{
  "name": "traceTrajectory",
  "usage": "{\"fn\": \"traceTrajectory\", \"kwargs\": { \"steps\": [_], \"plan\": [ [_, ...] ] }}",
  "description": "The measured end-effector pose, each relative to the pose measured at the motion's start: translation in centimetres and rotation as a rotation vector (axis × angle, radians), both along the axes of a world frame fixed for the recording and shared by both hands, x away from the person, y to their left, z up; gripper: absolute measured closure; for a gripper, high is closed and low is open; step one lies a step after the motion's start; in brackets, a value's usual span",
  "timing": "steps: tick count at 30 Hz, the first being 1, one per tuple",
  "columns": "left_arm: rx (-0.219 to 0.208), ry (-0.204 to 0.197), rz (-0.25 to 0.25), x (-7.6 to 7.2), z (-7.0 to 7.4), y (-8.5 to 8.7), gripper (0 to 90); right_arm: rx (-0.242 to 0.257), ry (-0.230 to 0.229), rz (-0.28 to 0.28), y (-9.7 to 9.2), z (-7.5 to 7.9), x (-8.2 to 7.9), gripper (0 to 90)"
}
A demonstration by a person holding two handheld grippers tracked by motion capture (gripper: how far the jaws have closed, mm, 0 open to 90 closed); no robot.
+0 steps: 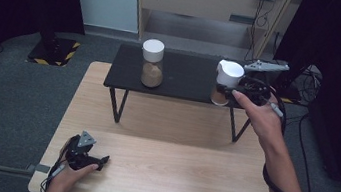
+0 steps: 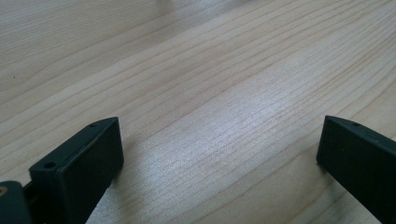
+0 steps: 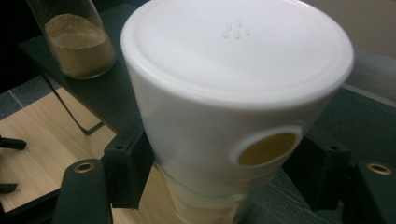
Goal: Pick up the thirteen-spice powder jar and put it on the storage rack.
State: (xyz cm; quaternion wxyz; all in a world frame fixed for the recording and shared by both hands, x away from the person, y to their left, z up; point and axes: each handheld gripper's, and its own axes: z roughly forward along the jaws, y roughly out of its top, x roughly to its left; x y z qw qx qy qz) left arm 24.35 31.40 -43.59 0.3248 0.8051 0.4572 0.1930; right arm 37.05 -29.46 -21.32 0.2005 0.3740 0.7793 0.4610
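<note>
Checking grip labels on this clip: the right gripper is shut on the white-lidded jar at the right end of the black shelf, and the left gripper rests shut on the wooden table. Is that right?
Not quite. The left gripper is open: the left gripper view shows its jaws wide apart over bare wooden table. The rest holds: the right gripper is shut on the white-lidded jar at the right end of the black shelf.

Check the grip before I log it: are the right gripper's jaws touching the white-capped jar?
Touching. The right gripper view shows the right gripper with both black jaws pressed against the white-capped jar.
</note>
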Motion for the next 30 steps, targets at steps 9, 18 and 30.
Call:
{"fn": "traceTrajectory", "kwargs": {
  "steps": [9, 18, 30],
  "plan": [
    [-0.001, 0.0, 0.0, 0.0, 0.0, 0.0, 0.0, 0.019, 0.009, 0.012, 0.5, -0.1, 1.4, 31.2],
    [-0.001, 0.001, -0.001, 0.0, 0.0, 0.0, 0.0, 0.029, 0.018, -0.024, 0.1, -0.1, 2.4, 31.2],
    [-0.001, 0.0, -0.001, 0.0, 0.0, 0.0, 0.0, 0.041, 0.017, -0.032, 0.5, -0.3, 3.2, 31.1]
  ]
}}
